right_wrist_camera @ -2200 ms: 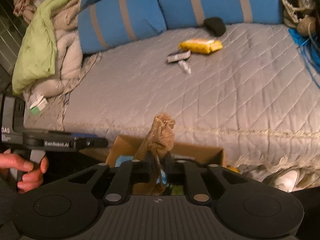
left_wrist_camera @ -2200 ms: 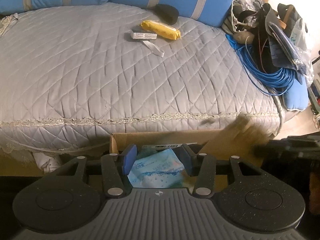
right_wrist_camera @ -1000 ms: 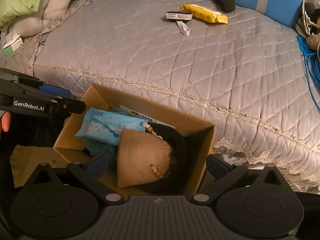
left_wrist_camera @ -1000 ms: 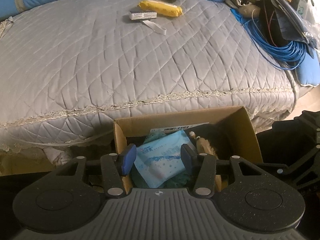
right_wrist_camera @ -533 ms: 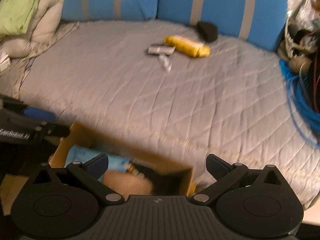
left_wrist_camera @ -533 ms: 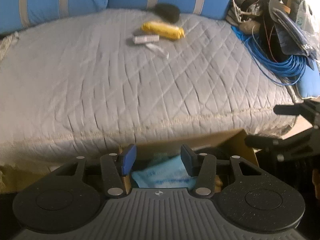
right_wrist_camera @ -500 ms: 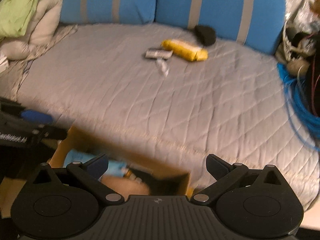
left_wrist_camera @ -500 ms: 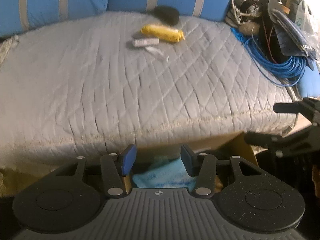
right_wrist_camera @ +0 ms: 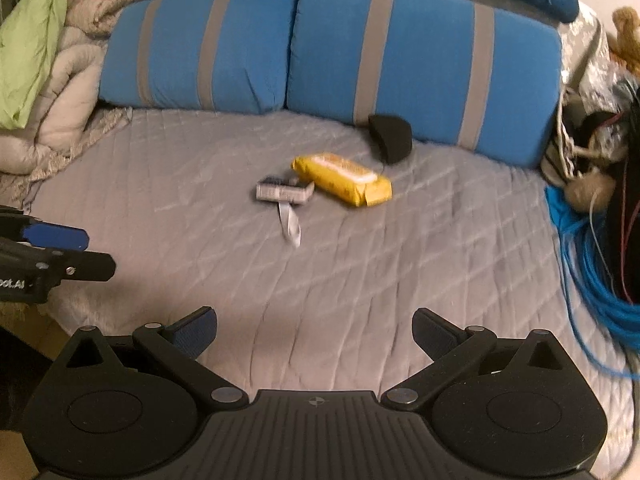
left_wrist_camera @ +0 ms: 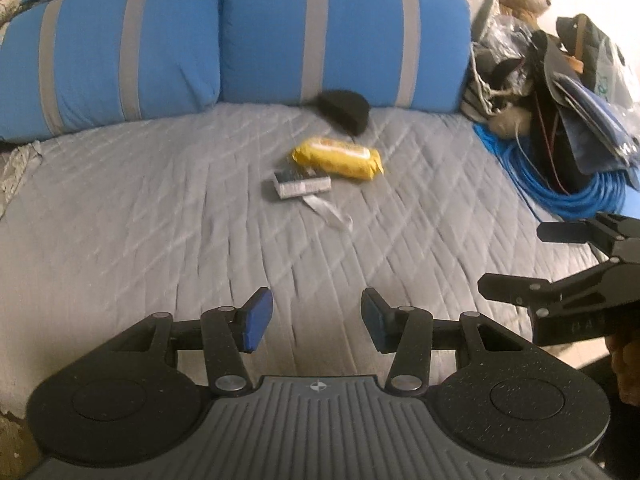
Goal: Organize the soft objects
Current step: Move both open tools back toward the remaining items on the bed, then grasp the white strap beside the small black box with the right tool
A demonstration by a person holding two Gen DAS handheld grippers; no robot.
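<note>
Over the grey quilted bed [left_wrist_camera: 140,208], both grippers empty: left gripper [left_wrist_camera: 317,319] jaws partly apart, right gripper [right_wrist_camera: 314,330] jaws spread wide. Yellow soft pack [left_wrist_camera: 337,158] lies mid-bed, just in front of the blue striped pillows [left_wrist_camera: 344,36]; small grey packet [left_wrist_camera: 302,185] touching its near side, black soft pad [left_wrist_camera: 345,111] just behind it against the pillows

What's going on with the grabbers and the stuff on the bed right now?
Left gripper open, empty. Right gripper open wide, empty. Yellow pack, small grey box and black pouch on the quilt, untouched. Nothing blocking.
</note>
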